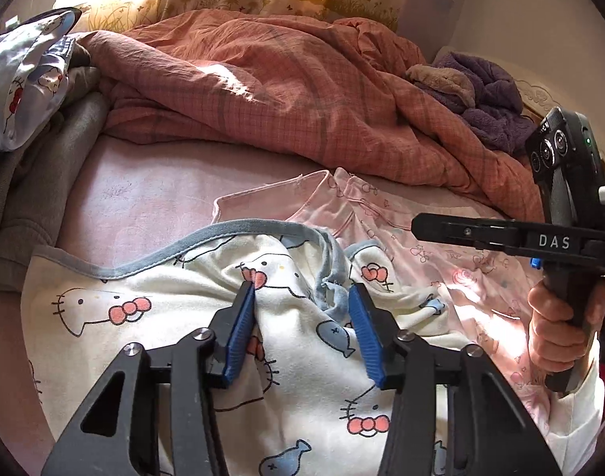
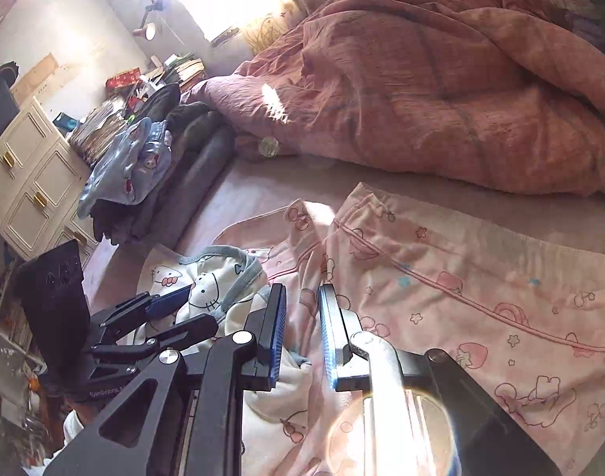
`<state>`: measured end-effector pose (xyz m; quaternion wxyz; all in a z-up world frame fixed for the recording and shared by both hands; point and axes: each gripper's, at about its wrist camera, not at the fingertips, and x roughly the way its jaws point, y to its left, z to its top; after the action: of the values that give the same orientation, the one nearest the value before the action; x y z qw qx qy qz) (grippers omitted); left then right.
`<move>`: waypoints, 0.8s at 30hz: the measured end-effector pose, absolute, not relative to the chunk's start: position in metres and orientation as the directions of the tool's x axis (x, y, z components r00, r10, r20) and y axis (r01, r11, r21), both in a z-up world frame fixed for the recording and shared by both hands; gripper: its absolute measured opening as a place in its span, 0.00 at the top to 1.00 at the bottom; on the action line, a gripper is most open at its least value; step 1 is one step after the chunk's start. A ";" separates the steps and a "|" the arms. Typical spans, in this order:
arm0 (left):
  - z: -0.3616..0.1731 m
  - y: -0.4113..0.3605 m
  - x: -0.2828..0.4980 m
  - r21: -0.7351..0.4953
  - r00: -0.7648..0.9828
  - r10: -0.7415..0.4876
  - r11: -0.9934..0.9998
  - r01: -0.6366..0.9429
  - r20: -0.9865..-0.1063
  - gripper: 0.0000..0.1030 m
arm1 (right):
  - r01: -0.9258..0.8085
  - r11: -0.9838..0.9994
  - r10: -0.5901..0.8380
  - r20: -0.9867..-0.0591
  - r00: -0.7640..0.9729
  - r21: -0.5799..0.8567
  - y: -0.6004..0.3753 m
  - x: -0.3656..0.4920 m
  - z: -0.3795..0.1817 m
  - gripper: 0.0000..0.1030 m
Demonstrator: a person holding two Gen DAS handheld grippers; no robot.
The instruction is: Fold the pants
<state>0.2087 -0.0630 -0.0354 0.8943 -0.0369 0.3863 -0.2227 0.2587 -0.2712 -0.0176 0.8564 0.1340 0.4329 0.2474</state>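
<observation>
Harsh window sunlight, lens flare, fisheye-warped edges.

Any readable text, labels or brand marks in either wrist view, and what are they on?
"DAS": white letters on the black body of the right gripper, seen from the left wrist view.
Faint light lettering on the base of the left gripper, seen from the right wrist view: too blurred to read.
Book spines and boxes on the cluttered shelf: too small to read.
Pyjama prints are pictures only, no words.

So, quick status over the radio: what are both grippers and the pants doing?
Left gripper open, fingers astride white cat-print pants. Right gripper open, nothing held. Pink cherry-print garment underneath.
</observation>
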 end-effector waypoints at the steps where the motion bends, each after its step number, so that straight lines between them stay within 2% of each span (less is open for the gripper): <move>1: -0.036 -0.066 0.208 -0.224 0.603 -0.421 0.899 0.377 -0.677 0.65 | -0.313 0.834 0.552 -0.670 0.496 0.455 -0.270 0.261 -0.019 0.70; 3: -0.035 -0.071 0.206 -0.179 0.615 -0.394 0.907 0.382 -0.683 0.67 | -0.324 0.820 0.572 -0.661 0.486 0.472 -0.265 0.263 -0.021 0.54; 5: -0.037 -0.072 0.207 -0.134 0.627 -0.336 0.928 0.347 -0.703 0.80 | -0.346 0.808 0.589 -0.663 0.463 0.477 -0.255 0.264 -0.024 0.54; 7: -0.040 -0.067 0.210 -0.140 0.626 -0.314 0.940 0.311 -0.714 0.82 | -0.362 0.797 0.604 -0.668 0.435 0.484 -0.246 0.265 -0.028 0.55; 8: -0.039 -0.063 0.209 -0.150 0.631 -0.317 0.941 0.304 -0.708 0.82 | -0.364 0.800 0.598 -0.680 0.424 0.477 -0.240 0.266 -0.031 0.58; 10: -0.037 -0.060 0.207 -0.152 0.645 -0.316 0.943 0.298 -0.696 0.81 | -0.373 0.810 0.581 -0.706 0.405 0.453 -0.230 0.267 -0.037 0.72; 11: -0.038 -0.060 0.207 -0.148 0.646 -0.316 0.942 0.301 -0.695 0.80 | -0.374 0.814 0.574 -0.715 0.400 0.445 -0.226 0.267 -0.039 0.73; 12: -0.038 -0.060 0.207 -0.147 0.644 -0.315 0.942 0.303 -0.697 0.80 | -0.371 0.818 0.568 -0.718 0.402 0.439 -0.224 0.267 -0.042 0.80; 13: -0.038 -0.060 0.207 -0.146 0.643 -0.315 0.942 0.302 -0.698 0.80 | -0.372 0.821 0.563 -0.721 0.404 0.432 -0.221 0.267 -0.043 0.93; 17: -0.037 -0.058 0.206 -0.158 0.646 -0.322 0.941 0.300 -0.692 0.78 | -0.368 0.839 0.542 -0.682 0.491 0.401 -0.225 0.259 -0.031 0.95; 20: -0.030 -0.055 0.199 -0.158 0.678 -0.336 0.937 0.312 -0.654 0.66 | -0.383 0.837 0.548 -0.601 0.582 0.391 -0.235 0.250 -0.012 0.95; 24: -0.028 -0.048 0.199 -0.166 0.693 -0.325 0.943 0.287 -0.644 0.61 | -0.362 0.853 0.519 -0.544 0.659 0.375 -0.247 0.246 0.000 0.95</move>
<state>0.1988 -0.0476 -0.0278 0.9196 -0.0263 0.3549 -0.1663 0.2462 -0.2468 0.0005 0.9031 0.1179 0.3332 0.2438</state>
